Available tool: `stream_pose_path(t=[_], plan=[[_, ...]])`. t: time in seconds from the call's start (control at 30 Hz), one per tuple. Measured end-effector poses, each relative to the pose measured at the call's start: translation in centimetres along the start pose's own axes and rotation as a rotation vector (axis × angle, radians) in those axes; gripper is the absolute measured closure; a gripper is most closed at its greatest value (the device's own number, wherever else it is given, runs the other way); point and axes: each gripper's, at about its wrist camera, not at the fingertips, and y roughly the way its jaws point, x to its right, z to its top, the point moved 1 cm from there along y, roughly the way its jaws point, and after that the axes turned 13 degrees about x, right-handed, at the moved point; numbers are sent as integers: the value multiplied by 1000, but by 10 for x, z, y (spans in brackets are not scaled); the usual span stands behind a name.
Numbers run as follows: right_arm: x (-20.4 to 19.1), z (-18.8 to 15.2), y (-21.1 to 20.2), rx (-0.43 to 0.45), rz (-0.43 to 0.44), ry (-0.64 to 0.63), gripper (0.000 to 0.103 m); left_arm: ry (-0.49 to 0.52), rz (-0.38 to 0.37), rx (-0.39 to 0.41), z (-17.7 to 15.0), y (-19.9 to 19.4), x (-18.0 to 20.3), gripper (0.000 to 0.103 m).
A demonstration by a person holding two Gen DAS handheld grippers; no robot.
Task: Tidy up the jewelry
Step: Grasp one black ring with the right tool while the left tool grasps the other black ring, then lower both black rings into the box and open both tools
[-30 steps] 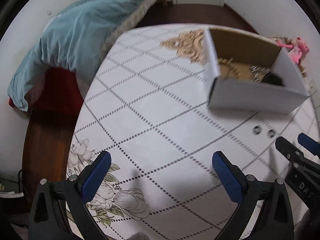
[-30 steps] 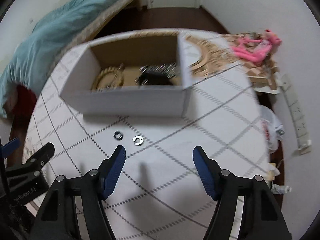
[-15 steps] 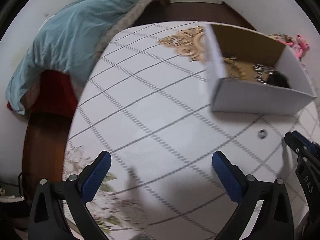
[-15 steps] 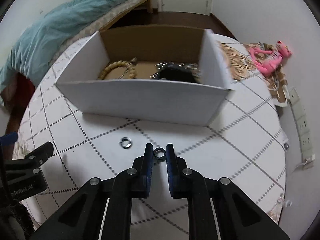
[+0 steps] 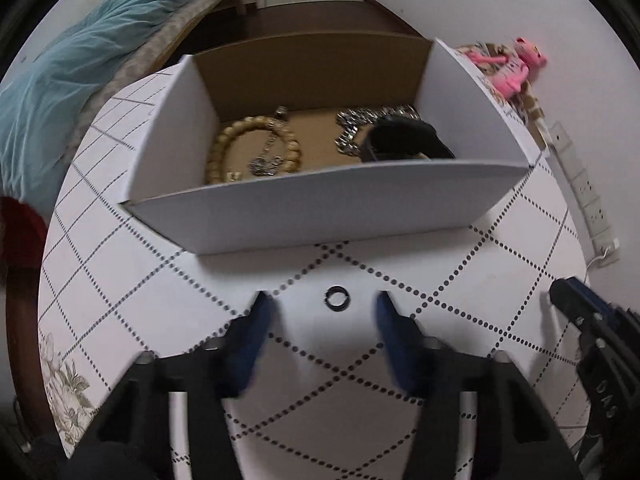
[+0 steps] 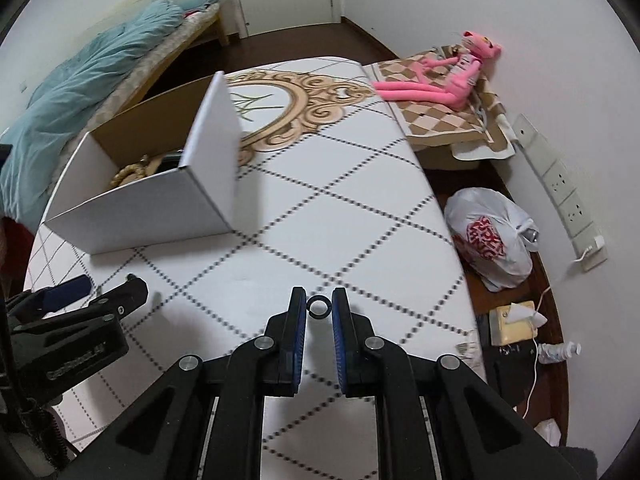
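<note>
White walls (image 6: 560, 60) close in a small room with dark wood floor (image 6: 304, 36). A bed (image 6: 168, 52) under a teal quilt (image 6: 92, 76) stands beyond the surface's (image 6: 360, 208) far left corner.

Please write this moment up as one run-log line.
left gripper: closing around ring on table | right gripper: shut on second ring | box: holds bracelets

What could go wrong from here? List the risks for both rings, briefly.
1. The right tongs pinch a small ring only at their very tips; it could slip out on the way to the box.
2. The left tongs are closing around the other ring, which lies flat on the table; the pads may push it aside or snap it away.
3. The box's tall front wall could catch either ring.
</note>
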Motion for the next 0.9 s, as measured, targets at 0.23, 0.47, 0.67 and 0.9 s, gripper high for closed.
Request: stream_pose_path(t=[0.23, 0.47, 0.67, 0.9], plan=[[2, 4, 0, 10, 13, 20, 89, 36, -4, 29, 10, -5, -3, 93], [-3, 12, -12, 40, 44, 35, 89, 2, -13, 92, 13, -32, -13, 93], [-13, 31, -32, 62, 92, 55, 90, -45, -60, 119, 28, -66, -21, 93], [-35, 83, -43, 66, 190, 67, 90, -121, -151, 99, 77, -80, -42, 93]])
